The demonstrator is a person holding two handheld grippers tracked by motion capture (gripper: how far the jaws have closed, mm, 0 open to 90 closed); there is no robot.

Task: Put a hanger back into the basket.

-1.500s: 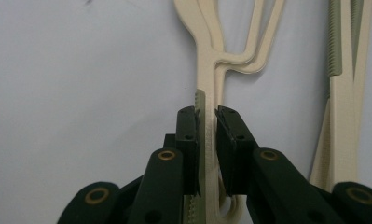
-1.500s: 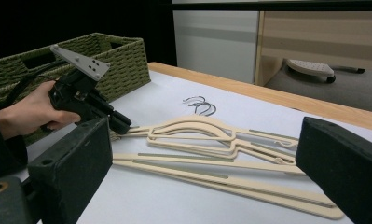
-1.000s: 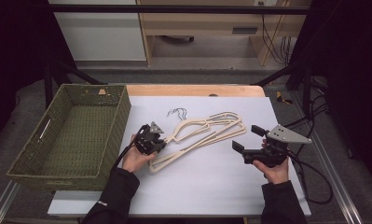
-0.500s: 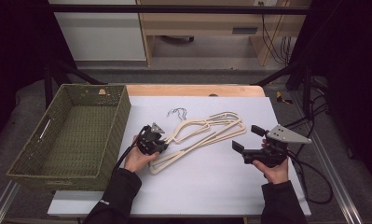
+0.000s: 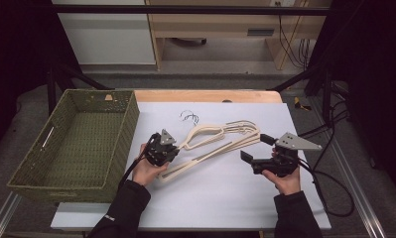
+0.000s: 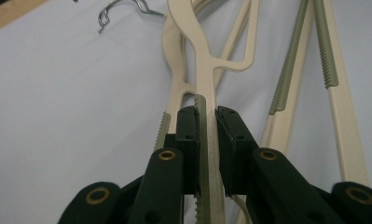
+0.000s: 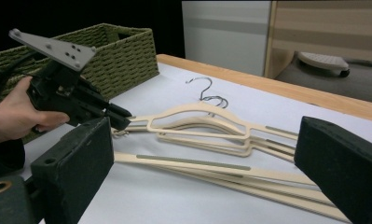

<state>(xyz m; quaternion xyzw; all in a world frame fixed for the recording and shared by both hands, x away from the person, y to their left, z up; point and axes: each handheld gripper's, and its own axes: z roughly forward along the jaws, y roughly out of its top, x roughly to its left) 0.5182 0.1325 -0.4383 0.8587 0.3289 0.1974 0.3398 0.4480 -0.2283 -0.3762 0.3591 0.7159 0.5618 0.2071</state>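
The left tool (image 6: pixel 207 116) is clamped on one arm of a cream hanger (image 6: pixel 204 60), part of a pile lying on the white counter (image 5: pixel 215 198) beside the basket (image 5: pixel 71 144). The right tool (image 7: pixel 204 154) gapes wide, empty, near the pile's other end.

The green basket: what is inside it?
The basket holds nothing on its woven floor, as far as the high view shows. A pale tag hangs on its far wall. The strip of floor behind the near wall is covered.

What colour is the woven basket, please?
Olive green; the basket shows best in the high view.
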